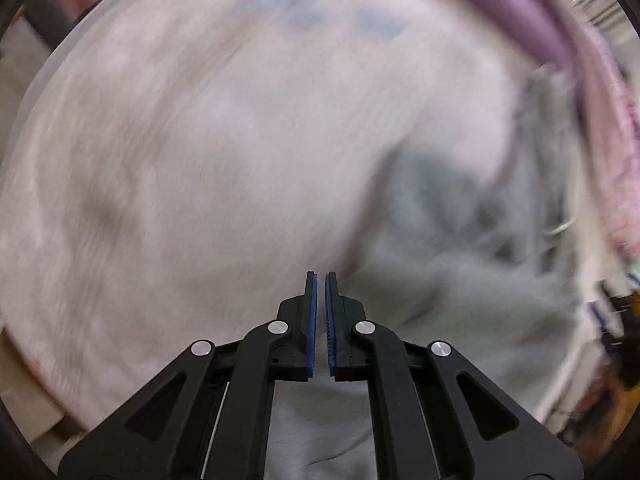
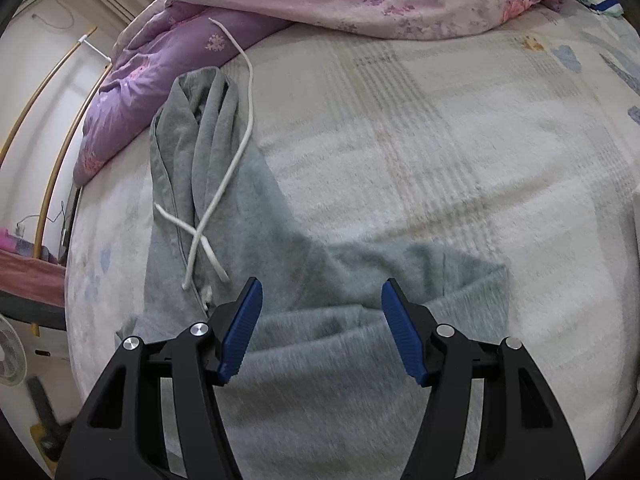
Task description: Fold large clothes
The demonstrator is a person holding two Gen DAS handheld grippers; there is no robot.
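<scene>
With the grey hoodie (image 2: 248, 248) as landmark: to its left lies a purple quilt (image 2: 160, 80), its white drawstrings (image 2: 224, 176) crossing on top. It is spread on the bed (image 2: 440, 140), one sleeve tucked across the body, so folding looks begun, mostly unfinished. The left gripper (image 1: 321, 280) above it has jaws nearly together, holding nothing visible. The right gripper (image 2: 322, 300) hangs wide, empty, over the sleeve.

One grey garment (image 2: 320, 344), two quilts (image 2: 168, 92).
</scene>
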